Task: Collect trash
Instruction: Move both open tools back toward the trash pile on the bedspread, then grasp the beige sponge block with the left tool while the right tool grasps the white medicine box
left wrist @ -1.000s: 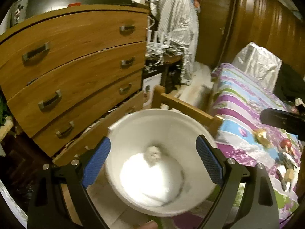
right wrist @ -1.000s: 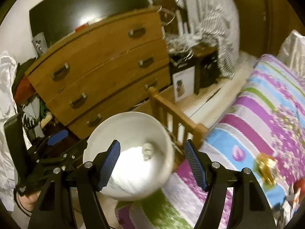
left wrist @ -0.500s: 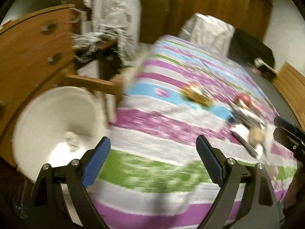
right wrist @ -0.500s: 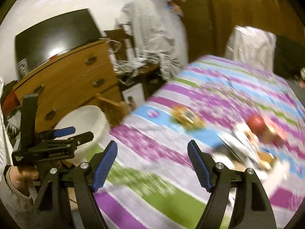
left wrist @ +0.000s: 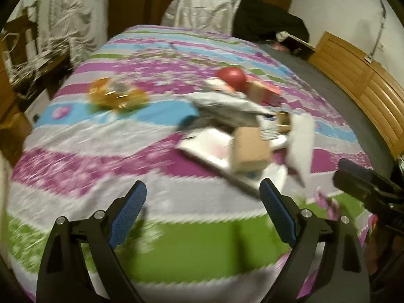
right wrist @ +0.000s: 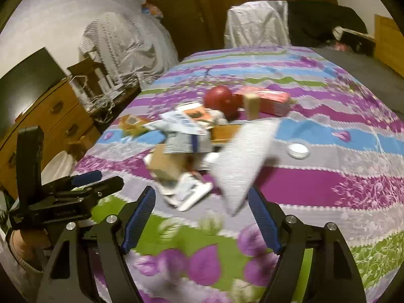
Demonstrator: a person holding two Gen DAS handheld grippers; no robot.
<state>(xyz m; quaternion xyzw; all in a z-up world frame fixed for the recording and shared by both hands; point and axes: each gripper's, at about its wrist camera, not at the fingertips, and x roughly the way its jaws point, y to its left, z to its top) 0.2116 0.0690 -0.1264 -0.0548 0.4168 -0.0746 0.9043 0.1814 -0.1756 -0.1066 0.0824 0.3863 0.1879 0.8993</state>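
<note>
Trash pile (right wrist: 202, 146) blurred, beyond open right hand-held gripper (right wrist: 202, 217).

Bed (left wrist: 75, 151), covered by a striped floral spread in purple, blue, grey and green. Directly ahead of the right tool lies a blurred pile of papers and cartons (right wrist: 192, 149), a red ball (right wrist: 221, 98) and pink box (right wrist: 267, 99) beyond it. A white lid (right wrist: 298, 150) lies ahead-right; a yellow wrapper (left wrist: 113, 96) ahead-left of the left tool.
</note>
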